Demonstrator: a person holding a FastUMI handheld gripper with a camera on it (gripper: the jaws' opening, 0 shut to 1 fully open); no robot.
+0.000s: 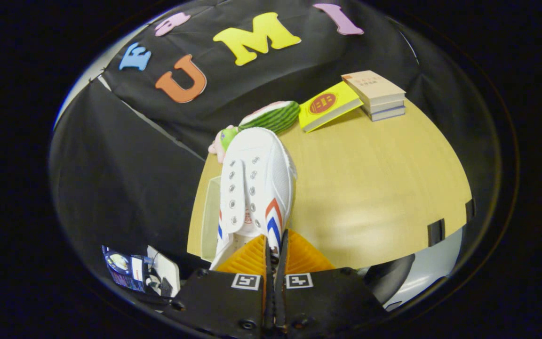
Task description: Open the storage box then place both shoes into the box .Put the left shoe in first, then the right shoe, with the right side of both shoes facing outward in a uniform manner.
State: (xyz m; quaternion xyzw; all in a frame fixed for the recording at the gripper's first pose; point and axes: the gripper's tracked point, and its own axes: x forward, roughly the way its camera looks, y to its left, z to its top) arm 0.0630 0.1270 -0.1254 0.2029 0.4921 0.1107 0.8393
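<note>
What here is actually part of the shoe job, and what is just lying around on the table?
Part of the job:
- white shoe, pinched by its side between the gripper fingers
- storage box, its pale edge showing just beside the shoe

Just lying about:
- watermelon plush toy beyond the shoe
- yellow book
- stack of books
- wooden table

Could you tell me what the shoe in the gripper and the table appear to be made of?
The white shoe, pinched by the gripper, looks like matte canvas: woven-looking upper, metal-looking eyelets. The table appears to be light wood or wood-look laminate, smooth with faint grain.
</note>
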